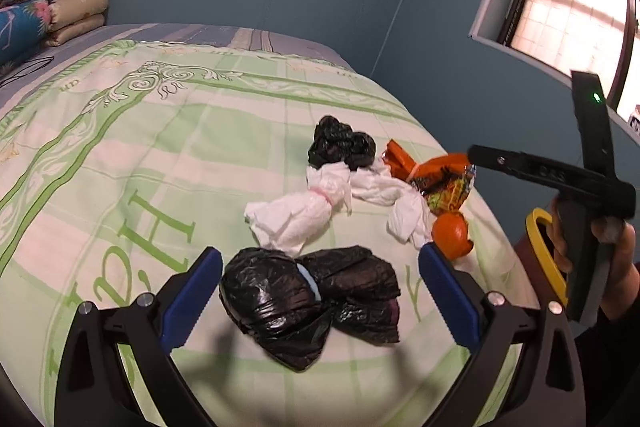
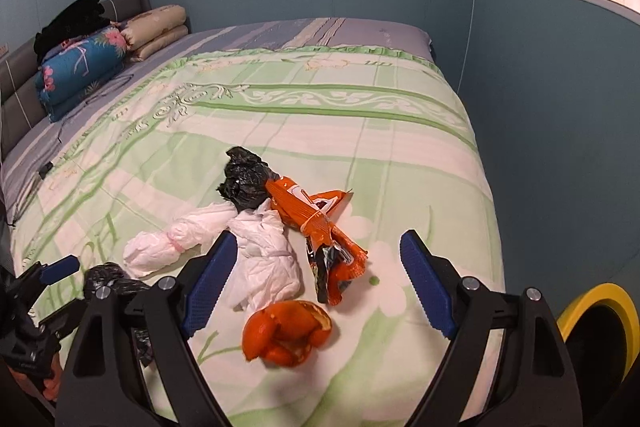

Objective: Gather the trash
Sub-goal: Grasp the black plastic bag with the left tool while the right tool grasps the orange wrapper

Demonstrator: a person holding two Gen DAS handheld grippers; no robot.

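Black bag (image 1: 308, 303) lies between the wide-open left gripper (image 1: 320, 295), untouched. Orange peel (image 2: 286, 333) sits before the wide, empty right gripper (image 2: 316, 287). Tissues, wrapper (image 2: 316, 223) ahead. Yellow-rimmed bin (image 2: 600, 311), probably, rightward. Nothing collected.

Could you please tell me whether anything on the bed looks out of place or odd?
Yes. Rubbish lies on the bedspread: an orange peel, an orange snack wrapper, two white tissue wads, and black plastic bags. It belongs in the yellow-rimmed bin beside the bed.
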